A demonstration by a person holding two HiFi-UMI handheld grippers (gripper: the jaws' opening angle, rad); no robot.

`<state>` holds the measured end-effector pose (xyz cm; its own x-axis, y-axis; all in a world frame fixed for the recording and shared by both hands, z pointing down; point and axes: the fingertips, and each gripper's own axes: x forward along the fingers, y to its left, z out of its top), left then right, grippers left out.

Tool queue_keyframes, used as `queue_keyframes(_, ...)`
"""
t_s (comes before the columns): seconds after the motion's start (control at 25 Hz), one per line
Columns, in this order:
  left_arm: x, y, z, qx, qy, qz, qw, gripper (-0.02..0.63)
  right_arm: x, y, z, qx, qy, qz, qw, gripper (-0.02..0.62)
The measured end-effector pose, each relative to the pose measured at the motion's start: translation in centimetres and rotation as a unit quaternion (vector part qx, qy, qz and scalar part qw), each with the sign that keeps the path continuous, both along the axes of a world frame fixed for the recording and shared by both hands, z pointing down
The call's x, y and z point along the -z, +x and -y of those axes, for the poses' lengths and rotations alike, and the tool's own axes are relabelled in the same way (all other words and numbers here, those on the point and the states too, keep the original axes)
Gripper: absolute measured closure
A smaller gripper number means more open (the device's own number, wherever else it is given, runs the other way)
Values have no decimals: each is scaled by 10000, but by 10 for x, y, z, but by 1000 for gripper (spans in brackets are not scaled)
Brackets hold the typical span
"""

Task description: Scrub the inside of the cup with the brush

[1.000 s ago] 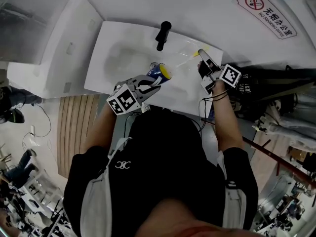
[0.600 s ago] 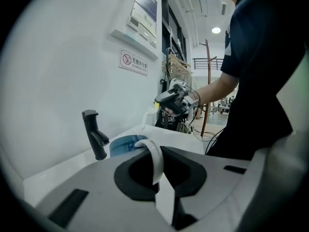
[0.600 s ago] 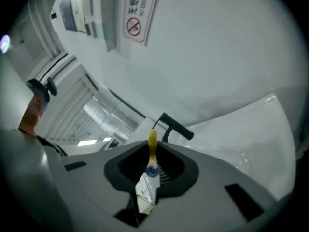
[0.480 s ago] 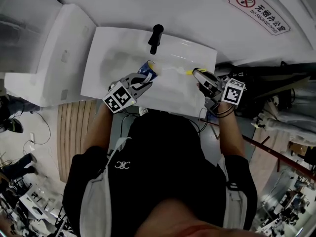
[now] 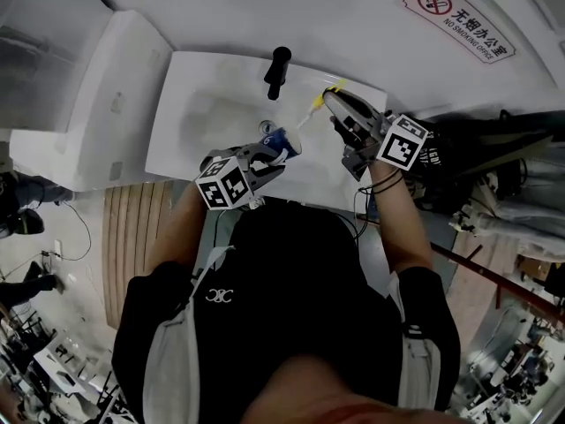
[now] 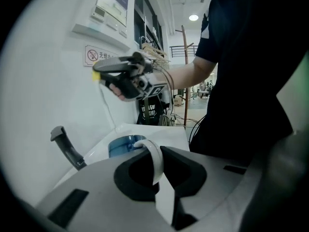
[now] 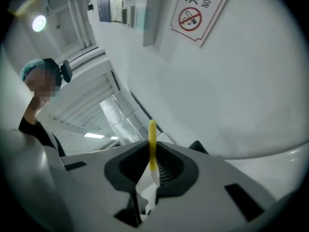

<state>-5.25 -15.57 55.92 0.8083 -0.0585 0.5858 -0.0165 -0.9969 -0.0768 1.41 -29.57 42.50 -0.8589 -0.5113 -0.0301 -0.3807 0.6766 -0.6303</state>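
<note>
My left gripper (image 5: 269, 153) is shut on the white handle (image 6: 152, 158) of a blue cup (image 5: 281, 140), which it holds over the white sink (image 5: 199, 104). In the left gripper view the cup (image 6: 122, 145) sits just beyond the jaws, mouth up. My right gripper (image 5: 335, 100) is shut on the yellow end of a slim brush (image 5: 318, 104), to the right of the cup near the back wall. The brush (image 7: 152, 146) stands upright between its jaws. The brush's thin shaft (image 6: 107, 109) slants down toward the cup's mouth; I cannot tell whether its tip is inside.
A black faucet lever (image 5: 276, 69) stands at the sink's back edge, just behind the cup. A no-smoking sign (image 5: 463, 20) hangs on the white wall to the right. A white cabinet (image 5: 79, 104) adjoins the sink on the left. A person (image 7: 41, 93) appears in the right gripper view.
The right gripper has risen toward the back wall and tilted the brush down at the cup. The left gripper has shifted the cup slightly right and nearer me.
</note>
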Motion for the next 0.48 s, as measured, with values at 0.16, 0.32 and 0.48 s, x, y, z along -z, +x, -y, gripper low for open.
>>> queue_keyframes(0.16,14,8,-12,-135,-95,-260,9995,569,-17,6,30,-476,-288,97,9984,546)
queue_keyframes(0.32,14,2,-12,43,-223,-414,9989,569,-45,19,43,-724,-509,-71,9961,545)
queue_keyframes(0.48,13,-3,-8,188,-344,-557,9977,569,-81,44,43,-1050,-1095,-16,9884,545)
